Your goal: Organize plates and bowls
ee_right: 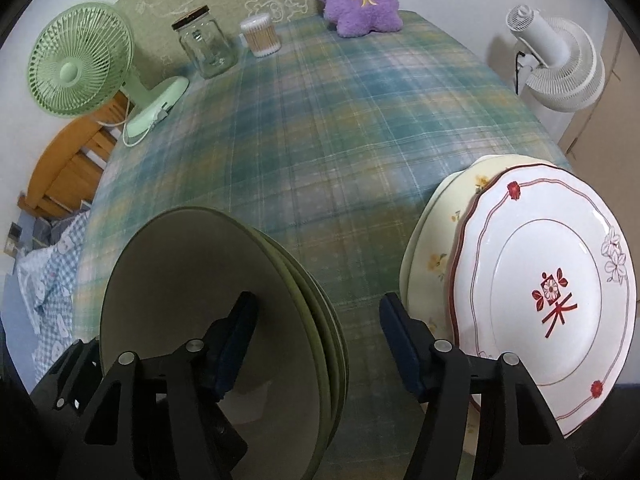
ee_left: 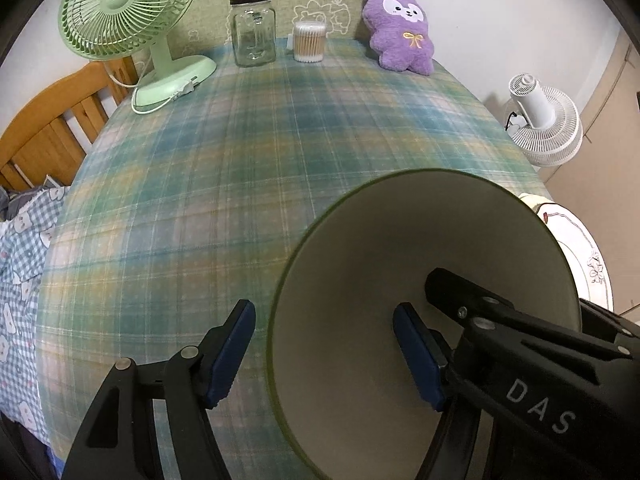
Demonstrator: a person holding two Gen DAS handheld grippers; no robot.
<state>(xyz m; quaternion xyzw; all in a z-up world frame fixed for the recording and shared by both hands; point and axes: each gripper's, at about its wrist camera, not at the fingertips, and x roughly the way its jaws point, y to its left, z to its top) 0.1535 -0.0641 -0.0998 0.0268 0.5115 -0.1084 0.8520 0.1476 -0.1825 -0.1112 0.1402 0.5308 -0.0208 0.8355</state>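
From your left wrist, the left gripper (ee_left: 322,354) stands wide astride the near wall of the green bowl (ee_left: 424,280) on the plaid tablecloth (ee_left: 240,160), pads clear; seat deeper before squeezing.

From your right wrist, the right gripper (ee_right: 316,344) straddles the nested bowls' opposite rim, apparently not gripping. Keep clear of the red-patterned plate (ee_right: 560,280) stacked just beside.

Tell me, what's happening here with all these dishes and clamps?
A person is sorting dishes on a plaid-covered table with a hand-held gripper in each hand. Both work on the green bowls, which sit nested in a stack. The left gripper straddles one side of the top bowl's rim, the right gripper the other; neither has pinched it yet. Beside them, a red-patterned plate rests on a yellow-flowered plate.
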